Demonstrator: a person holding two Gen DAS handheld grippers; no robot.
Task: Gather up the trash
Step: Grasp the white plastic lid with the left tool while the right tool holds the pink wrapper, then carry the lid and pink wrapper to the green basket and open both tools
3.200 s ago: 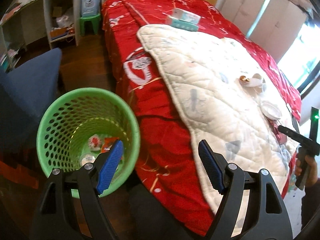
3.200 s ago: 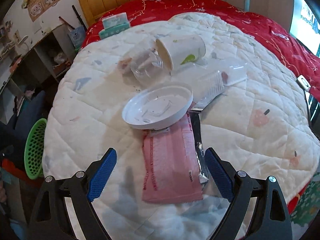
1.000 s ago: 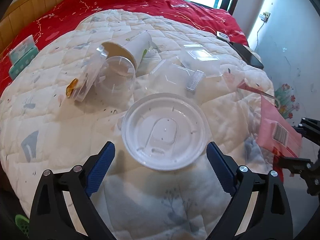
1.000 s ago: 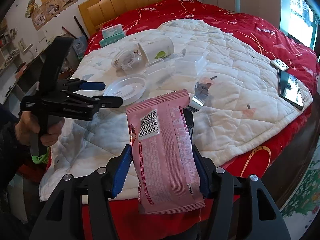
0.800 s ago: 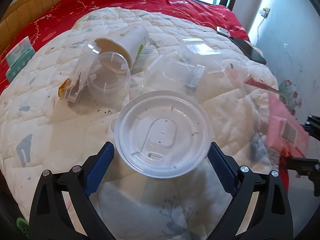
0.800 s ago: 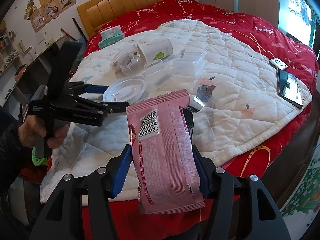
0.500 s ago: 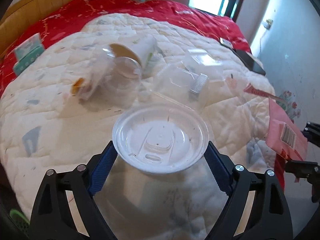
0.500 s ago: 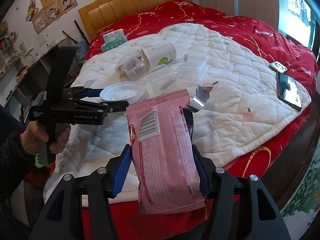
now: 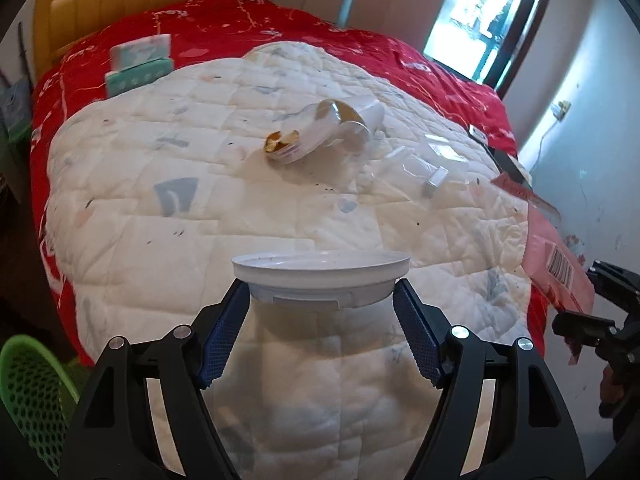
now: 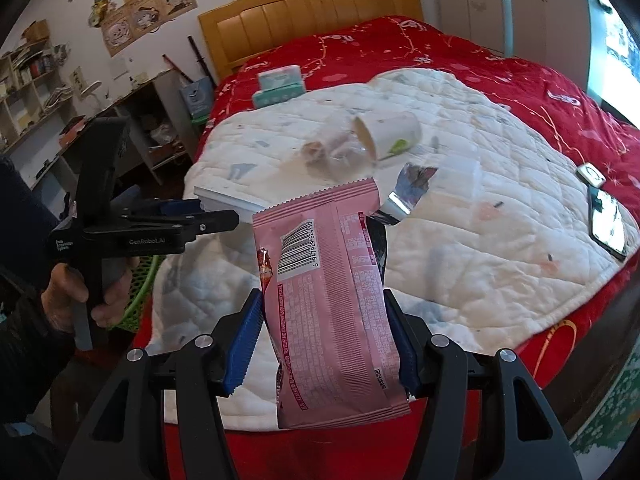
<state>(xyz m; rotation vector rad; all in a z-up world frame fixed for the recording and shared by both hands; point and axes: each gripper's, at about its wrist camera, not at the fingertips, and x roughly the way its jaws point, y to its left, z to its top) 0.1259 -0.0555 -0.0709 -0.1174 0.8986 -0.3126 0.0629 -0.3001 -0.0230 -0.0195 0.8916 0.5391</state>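
Note:
A white plastic lid (image 9: 320,268) hangs above the quilt between the blue pads of my left gripper (image 9: 321,292). Its jaws are closing and both pads press on the lid's rim. The right wrist view shows the same lid (image 10: 224,198) lifted off the bed at the left. My right gripper (image 10: 323,300) is shut on a pink snack wrapper (image 10: 332,272), held upright over the bed's edge. On the quilt lie a paper cup (image 10: 390,134), a clear cup (image 9: 316,136), a clear plastic box (image 9: 424,168) and a torn foil wrapper (image 10: 408,192).
A green mesh basket (image 9: 28,392) stands on the floor at the bed's left side. Tissue packs (image 9: 140,64) sit on the red cover near the headboard. A phone (image 10: 608,224) lies at the quilt's right edge. Shelves line the left wall.
My left gripper narrowed onto the white lid, lifted it off the quilt and drew back toward the bed's edge. The right gripper kept the pink wrapper and rose a little.

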